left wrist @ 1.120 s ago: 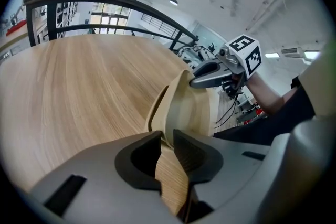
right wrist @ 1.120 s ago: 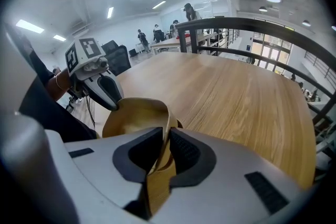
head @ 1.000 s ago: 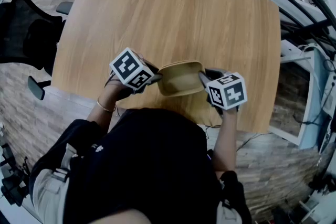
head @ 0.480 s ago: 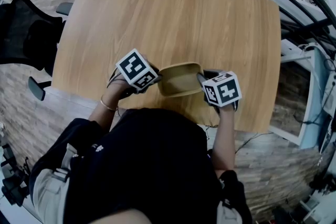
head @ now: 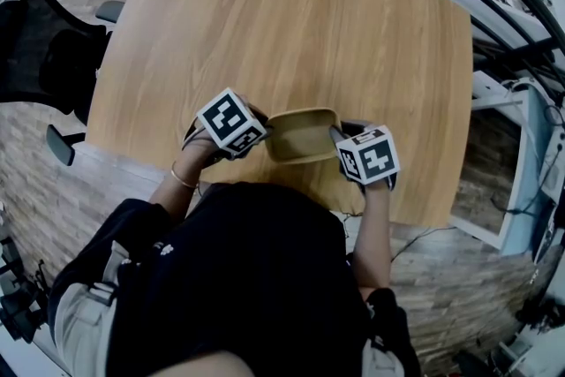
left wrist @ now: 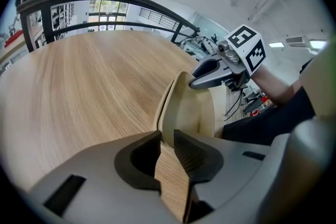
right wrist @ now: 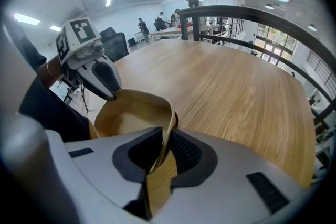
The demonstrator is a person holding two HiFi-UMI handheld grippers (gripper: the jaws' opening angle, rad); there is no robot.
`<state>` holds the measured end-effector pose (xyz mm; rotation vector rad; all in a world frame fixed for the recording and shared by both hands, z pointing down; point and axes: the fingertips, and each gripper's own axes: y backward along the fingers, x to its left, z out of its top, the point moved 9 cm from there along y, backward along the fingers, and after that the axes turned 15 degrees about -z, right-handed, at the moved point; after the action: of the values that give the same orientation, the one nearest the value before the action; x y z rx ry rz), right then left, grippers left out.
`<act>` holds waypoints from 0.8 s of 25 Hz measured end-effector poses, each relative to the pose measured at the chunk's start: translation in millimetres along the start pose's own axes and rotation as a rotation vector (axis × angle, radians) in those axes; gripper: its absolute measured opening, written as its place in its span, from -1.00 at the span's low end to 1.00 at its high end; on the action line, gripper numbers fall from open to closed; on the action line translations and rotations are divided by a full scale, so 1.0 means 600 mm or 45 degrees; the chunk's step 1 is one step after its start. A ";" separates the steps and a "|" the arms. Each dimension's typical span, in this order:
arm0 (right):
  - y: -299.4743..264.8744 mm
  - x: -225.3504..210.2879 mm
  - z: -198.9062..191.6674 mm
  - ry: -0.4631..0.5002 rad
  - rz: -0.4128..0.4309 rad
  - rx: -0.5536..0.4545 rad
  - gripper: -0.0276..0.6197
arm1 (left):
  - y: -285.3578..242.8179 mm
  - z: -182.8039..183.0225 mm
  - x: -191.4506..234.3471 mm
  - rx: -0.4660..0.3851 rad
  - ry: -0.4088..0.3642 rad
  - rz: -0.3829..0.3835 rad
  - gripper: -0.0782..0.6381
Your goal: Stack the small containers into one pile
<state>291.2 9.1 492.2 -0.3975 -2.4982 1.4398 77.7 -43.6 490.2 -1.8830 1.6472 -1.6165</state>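
In the head view the nested containers (head: 303, 135) sit at the near edge of the surface (head: 282, 22), held between the left gripper (head: 263, 133) and the right gripper (head: 336, 135). No loose container shows elsewhere, so the pile seems built and only letting go looks left. In the left gripper view a double rim suggests two tubs nested; the jaws are opening with that rim between them. In the right gripper view the jaws pinch the opposite rim, and the top tub is empty.
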 end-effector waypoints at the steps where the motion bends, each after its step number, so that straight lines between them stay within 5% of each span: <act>1: -0.001 -0.001 -0.001 0.005 0.000 -0.004 -0.76 | -0.001 0.000 0.000 -0.003 -0.008 0.007 -0.55; 12: 0.000 0.006 -0.008 0.068 -0.024 -0.065 -0.76 | -0.005 -0.001 0.000 -0.063 -0.154 0.182 -0.55; 20: 0.004 0.002 -0.023 0.084 -0.054 -0.086 -0.60 | 0.005 -0.004 0.001 -0.207 -0.145 0.226 -0.54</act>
<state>295.0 21.6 497.0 -0.3958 -2.4925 1.3077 73.8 -43.9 489.8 -1.8029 1.8863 -1.3190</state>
